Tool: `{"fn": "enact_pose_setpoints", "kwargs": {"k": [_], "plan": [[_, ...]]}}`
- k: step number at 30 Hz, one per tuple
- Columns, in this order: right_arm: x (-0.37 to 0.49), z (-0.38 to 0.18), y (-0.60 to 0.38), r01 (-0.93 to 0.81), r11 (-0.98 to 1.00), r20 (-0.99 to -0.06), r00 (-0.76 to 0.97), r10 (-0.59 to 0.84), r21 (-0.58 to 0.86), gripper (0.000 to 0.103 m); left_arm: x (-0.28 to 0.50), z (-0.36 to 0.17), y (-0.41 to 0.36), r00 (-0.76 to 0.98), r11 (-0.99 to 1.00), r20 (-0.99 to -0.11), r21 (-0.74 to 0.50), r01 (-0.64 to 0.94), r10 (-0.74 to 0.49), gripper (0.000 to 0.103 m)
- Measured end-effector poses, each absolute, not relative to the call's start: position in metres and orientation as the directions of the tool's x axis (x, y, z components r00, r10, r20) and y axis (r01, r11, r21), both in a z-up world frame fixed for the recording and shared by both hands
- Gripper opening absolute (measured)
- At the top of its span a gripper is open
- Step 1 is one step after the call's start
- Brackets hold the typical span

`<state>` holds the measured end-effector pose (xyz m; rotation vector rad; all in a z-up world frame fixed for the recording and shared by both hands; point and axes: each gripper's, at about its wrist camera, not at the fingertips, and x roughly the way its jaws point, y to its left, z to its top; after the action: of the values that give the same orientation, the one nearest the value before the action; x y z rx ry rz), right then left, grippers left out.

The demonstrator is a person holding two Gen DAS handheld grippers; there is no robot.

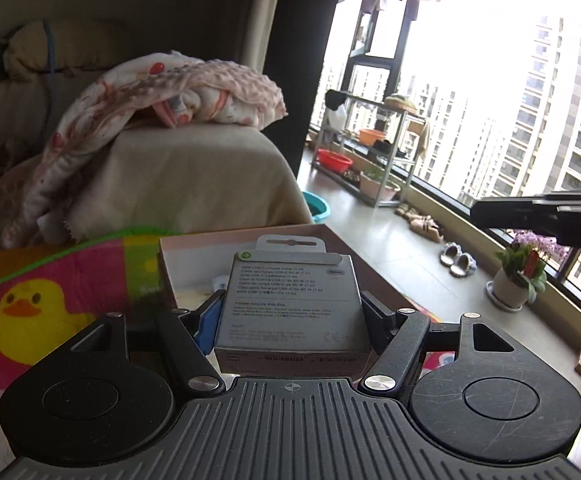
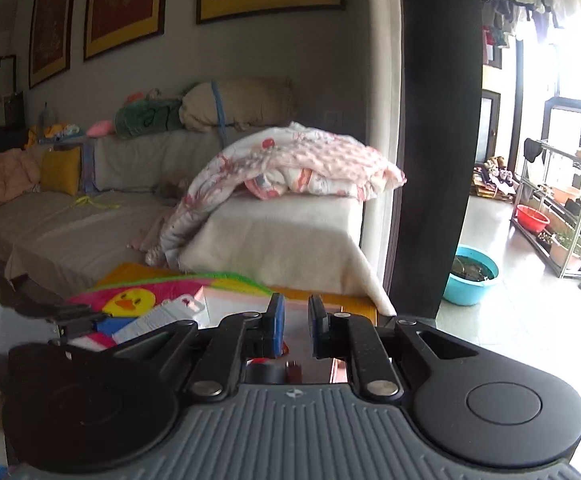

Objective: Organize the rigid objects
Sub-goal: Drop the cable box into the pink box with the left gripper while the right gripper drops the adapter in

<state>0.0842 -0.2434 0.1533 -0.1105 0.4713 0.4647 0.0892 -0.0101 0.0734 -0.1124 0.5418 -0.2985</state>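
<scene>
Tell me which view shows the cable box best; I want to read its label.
Left wrist: the cable box sits clamped in the left gripper, printed back facing the camera. The right wrist view shows only a small white sliver, edge-on.

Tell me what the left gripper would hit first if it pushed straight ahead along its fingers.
Probably the open pink box. The left gripper is shut on the grey cable package, which points into that box, so the package would likely meet the box's inside or far wall first. Depth is unclear.
</scene>
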Motion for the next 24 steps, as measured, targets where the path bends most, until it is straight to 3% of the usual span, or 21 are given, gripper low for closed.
{"fn": "enact_pose_setpoints", "kwargs": {"k": [6, 10, 14, 16, 18, 20, 24], "plan": [[0.062, 0.084, -0.253, -0.477, 0.877, -0.595, 0.724, 0.349, -0.065, 0.013, 0.123, 0.043, -0.016, 0.736, 0.948, -0.597, -0.191, 0.255, -0.319, 0.073], [0.057, 0.066, -0.263, -0.469, 0.882, -0.627, 0.702, 0.339, -0.048, 0.015, 0.119, 0.040, -0.025, 0.767, 0.966, -0.590, -0.110, 0.233, -0.253, 0.071], [0.059, 0.061, -0.274, -0.442, 0.897, -0.637, 0.692, 0.340, -0.001, 0.026, 0.114, 0.048, -0.022, 0.792, 0.974, -0.567, -0.107, 0.201, -0.226, 0.071], [0.056, 0.060, -0.277, -0.442, 0.896, -0.640, 0.681, 0.355, 0.026, 0.035, 0.103, 0.062, -0.015, 0.833, 0.972, -0.501, -0.140, 0.190, -0.235, 0.071], [0.047, 0.060, -0.279, -0.462, 0.884, -0.643, 0.657, 0.393, 0.068, 0.053, 0.089, 0.073, -0.008, 0.862, 0.969, -0.447, -0.160, 0.188, -0.241, 0.071], [0.032, 0.060, -0.279, -0.497, 0.861, -0.644, 0.625, 0.441, 0.108, 0.061, 0.069, 0.084, -0.003, 0.875, 0.965, -0.412, -0.172, 0.197, -0.252, 0.070], [-0.003, 0.057, -0.277, -0.571, 0.803, -0.661, 0.539, 0.522, 0.169, 0.061, 0.023, 0.083, 0.002, 0.860, 0.952, -0.411, -0.176, 0.251, -0.303, 0.070]]}}
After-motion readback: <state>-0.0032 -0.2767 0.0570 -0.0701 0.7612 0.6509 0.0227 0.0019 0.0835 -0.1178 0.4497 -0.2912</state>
